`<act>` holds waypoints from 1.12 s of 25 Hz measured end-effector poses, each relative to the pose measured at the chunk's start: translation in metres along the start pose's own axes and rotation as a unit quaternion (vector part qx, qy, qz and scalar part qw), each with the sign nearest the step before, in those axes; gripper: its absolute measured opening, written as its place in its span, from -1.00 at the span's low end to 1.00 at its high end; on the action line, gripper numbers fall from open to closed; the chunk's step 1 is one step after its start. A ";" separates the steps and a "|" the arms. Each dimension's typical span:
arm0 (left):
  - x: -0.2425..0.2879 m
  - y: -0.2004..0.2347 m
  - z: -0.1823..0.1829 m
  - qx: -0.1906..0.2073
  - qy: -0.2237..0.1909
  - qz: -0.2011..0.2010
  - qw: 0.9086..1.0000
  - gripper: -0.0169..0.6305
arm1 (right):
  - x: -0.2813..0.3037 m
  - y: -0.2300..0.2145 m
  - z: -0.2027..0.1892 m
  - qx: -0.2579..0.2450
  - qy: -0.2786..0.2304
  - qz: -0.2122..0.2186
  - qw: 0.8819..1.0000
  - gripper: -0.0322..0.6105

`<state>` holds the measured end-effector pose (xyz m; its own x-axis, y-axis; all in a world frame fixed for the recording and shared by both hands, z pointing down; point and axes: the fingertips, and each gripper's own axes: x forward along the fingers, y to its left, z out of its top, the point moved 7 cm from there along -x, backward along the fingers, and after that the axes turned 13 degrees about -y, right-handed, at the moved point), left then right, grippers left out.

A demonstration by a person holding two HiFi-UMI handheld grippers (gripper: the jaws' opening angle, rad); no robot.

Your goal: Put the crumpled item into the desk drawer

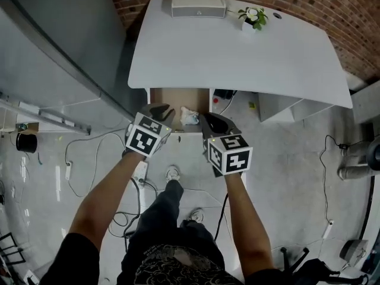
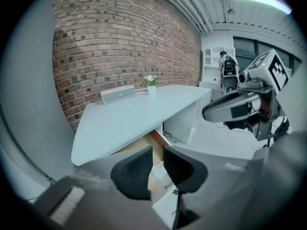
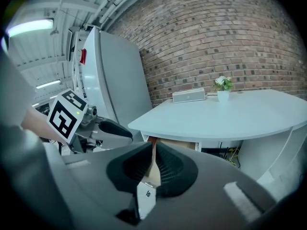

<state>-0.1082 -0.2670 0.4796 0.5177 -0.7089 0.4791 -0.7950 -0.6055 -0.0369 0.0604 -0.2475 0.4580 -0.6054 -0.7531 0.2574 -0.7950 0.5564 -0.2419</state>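
Observation:
A crumpled white item (image 1: 189,116) lies in the open wooden drawer (image 1: 167,98) under the white desk (image 1: 237,52). No jaw touches it. My left gripper (image 1: 159,111) hovers over the drawer's front left, its jaws a narrow gap apart with nothing between them. Through that gap the crumpled item (image 2: 158,170) shows below my left gripper (image 2: 158,153). To the item's right, my right gripper (image 1: 215,123) hangs at the drawer's front corner. In its own view my right gripper (image 3: 153,150) has the pads nearly touching, empty, with the drawer (image 3: 180,144) beyond.
On the desk's far side stand a grey box (image 1: 198,5) and a small potted plant (image 1: 254,18). A tall grey cabinet (image 1: 53,46) is at the left. Cables (image 1: 89,159) run over the floor, and the person's feet (image 1: 172,173) are just before the drawer.

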 end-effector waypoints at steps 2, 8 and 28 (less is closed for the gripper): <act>-0.011 -0.006 0.010 -0.001 -0.012 0.008 1.000 -0.71 | -0.011 0.003 0.007 -0.004 -0.002 0.000 1.000 -0.85; -0.045 -0.029 0.044 0.000 -0.050 0.029 0.998 -0.72 | -0.045 0.014 0.028 -0.023 -0.012 0.003 1.000 -0.89; -0.169 -0.095 0.090 -0.046 -0.160 0.099 0.981 -0.78 | -0.161 0.044 0.080 -0.063 -0.072 -0.006 0.995 -0.89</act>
<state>-0.0922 -0.1223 0.3230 0.4114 -0.8953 0.1710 -0.9074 -0.4200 -0.0155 0.1265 -0.1297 0.3313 -0.5914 -0.7972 0.1215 -0.8061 0.5800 -0.1176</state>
